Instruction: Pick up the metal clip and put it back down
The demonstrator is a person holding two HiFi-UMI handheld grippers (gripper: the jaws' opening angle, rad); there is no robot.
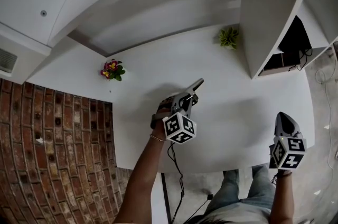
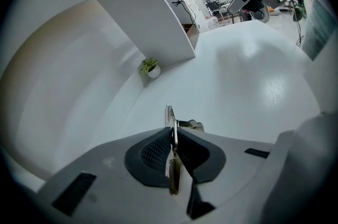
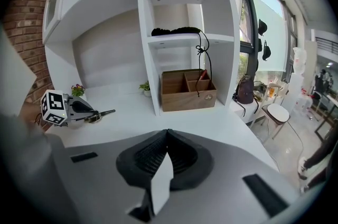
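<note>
The metal clip [image 2: 170, 116] is a thin silvery piece standing upright between the pads of my left gripper [image 2: 173, 136], which is shut on it. In the head view the left gripper [image 1: 188, 95] hovers over the middle of the white desk [image 1: 237, 106], with the clip [image 1: 198, 83] sticking out of its tip towards the back. The right gripper view shows the same left gripper [image 3: 79, 109] holding the clip [image 3: 104, 112] a little above the desk. My right gripper [image 1: 284, 117] is at the desk's front right corner; its jaws [image 3: 166, 136] are shut with nothing between them.
A small green plant [image 1: 228, 37] stands against the white shelf unit [image 1: 269, 11] at the back. A pot of flowers [image 1: 112, 70] sits at the desk's left end near a brick wall [image 1: 53, 154]. A wooden box [image 3: 187, 90] with a black cable stands in the shelf.
</note>
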